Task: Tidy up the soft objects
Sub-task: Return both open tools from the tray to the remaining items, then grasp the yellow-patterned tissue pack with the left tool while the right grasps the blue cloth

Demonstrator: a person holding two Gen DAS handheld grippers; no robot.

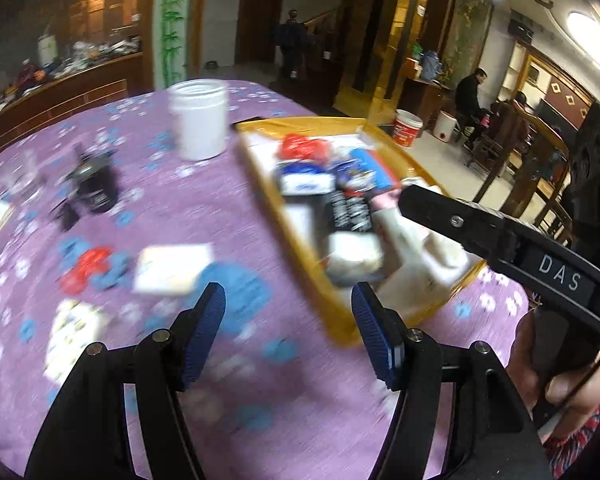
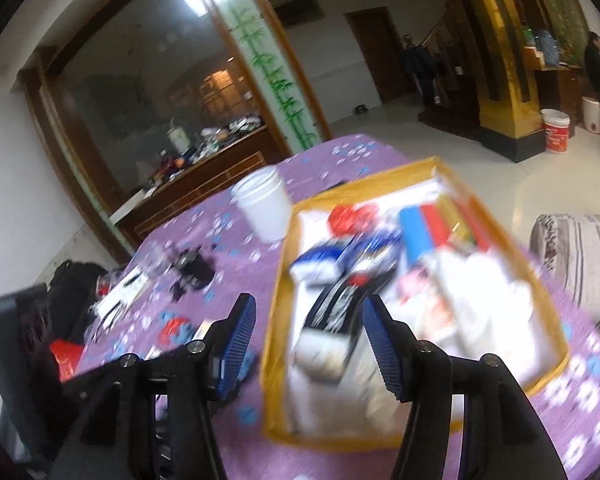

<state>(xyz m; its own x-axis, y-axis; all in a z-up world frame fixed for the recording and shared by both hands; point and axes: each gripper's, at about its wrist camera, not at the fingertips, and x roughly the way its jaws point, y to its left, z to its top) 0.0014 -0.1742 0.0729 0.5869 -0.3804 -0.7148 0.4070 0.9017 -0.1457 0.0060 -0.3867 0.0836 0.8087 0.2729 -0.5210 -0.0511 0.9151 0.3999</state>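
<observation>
Left gripper (image 1: 288,304): blue ribbed fingers (image 1: 204,336) parted, nothing between them, hovering over the purple flowered counter (image 1: 220,200) just beside the near corner of the yellow tray (image 1: 324,304); right gripper (image 2: 310,316): fingers likewise parted and empty, poised above the tray's near end. Tray contents, blurred: soft packets packed close, among them a black-and-white pouch (image 1: 346,210), a blue-and-white packet (image 1: 306,180), a red crumpled item (image 1: 302,146) at the far end, and pale folded cloth or tissue (image 1: 416,240) on the right side; exact kinds cannot be told. Loose on the counter left of the tray: a red-and-blue soft bundle (image 1: 92,270), a pale flat packet (image 1: 172,268), a white patterned packet (image 1: 74,330), a dark object (image 1: 94,184), a white open jar (image 1: 200,120). Handling, as judged: loose items look light, limp and crushable, film wrappers likely slippery; best pinched across the middle of the bulk, not at a thin edge, with gentle pressure
</observation>
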